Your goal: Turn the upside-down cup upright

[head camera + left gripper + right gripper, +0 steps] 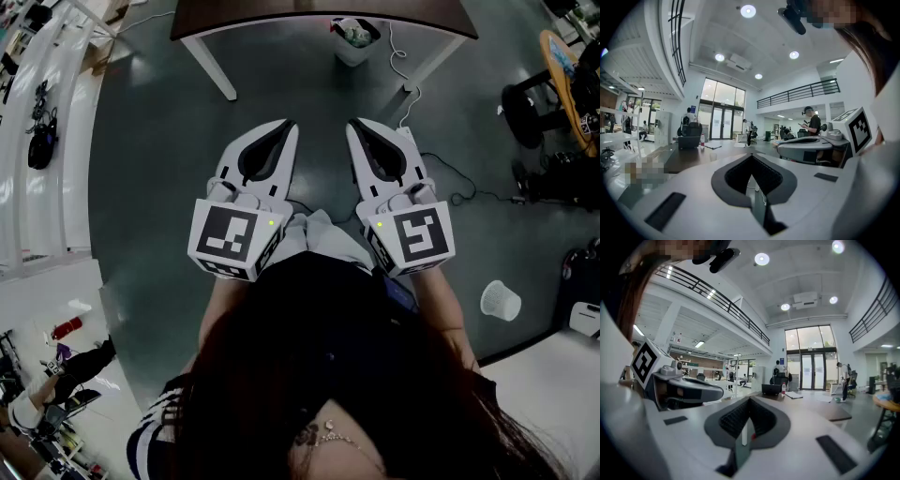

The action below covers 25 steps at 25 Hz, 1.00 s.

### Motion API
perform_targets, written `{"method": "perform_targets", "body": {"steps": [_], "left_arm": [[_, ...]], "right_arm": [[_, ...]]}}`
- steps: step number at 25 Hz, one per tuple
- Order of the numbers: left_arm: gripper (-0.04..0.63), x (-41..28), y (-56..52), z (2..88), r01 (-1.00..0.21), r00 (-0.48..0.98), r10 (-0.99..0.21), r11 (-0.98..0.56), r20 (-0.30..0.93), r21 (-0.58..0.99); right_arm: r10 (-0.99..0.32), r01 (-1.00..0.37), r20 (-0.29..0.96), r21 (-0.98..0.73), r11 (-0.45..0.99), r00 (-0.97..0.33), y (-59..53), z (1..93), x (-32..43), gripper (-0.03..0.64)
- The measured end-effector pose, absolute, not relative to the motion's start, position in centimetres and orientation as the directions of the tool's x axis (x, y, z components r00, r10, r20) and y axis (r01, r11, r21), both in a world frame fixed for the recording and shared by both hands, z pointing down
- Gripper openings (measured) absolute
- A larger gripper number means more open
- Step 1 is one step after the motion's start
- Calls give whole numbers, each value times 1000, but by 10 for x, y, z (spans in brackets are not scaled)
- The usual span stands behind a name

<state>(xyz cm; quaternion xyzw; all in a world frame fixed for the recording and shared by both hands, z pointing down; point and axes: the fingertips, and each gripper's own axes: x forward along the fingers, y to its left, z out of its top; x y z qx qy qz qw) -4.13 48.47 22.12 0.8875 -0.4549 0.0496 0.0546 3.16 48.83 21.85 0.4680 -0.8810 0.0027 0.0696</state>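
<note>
No cup shows clearly in any view. A small pale thing (713, 157) stands on the dark table (689, 159) ahead in the left gripper view, too small to tell what it is. In the head view my left gripper (285, 127) and right gripper (357, 126) are held side by side at waist height over the grey floor, pointing at the table (319, 17). Both are shut with nothing between the jaws. Seen from their own cameras, the left gripper (751, 157) and right gripper (750, 400) have their jaws closed together and pointing nearly level.
A waste bin (354, 39) stands under the table beside a white table leg (214, 67). A white mesh basket (501, 300) lies on the floor at the right. A cable (450, 173) trails across the floor. A bottle (783, 389) and a laptop (771, 389) sit on the table. People stand further back.
</note>
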Motion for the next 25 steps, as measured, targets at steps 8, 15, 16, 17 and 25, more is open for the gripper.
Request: {"method": "perform_targets", "body": {"steps": [8,15,16,17,25], "left_arm": [[2,-43,482,225,-808,588,-797,-586,138,62],[2,-33,473,228,-817,576,-804,-573,146,63],[2,-31,470,228,-818,574,-806,-571,146,65],[2,-29,468,228,-820,572,-807,-569,143,67],[2,-14,452,235,-837,547,-824,-541,148,79]], "right_arm": [[-830,-831,124,55,553,-544,486,223,30,15],[-829,-830,105,48,556,-549,475,224,43,15],[-826,-827,106,53,560,-553,472,224,45,15],[-824,-824,108,60,564,-556,469,224,47,15],[-801,-799,107,72,597,-589,446,230,60,15]]}}
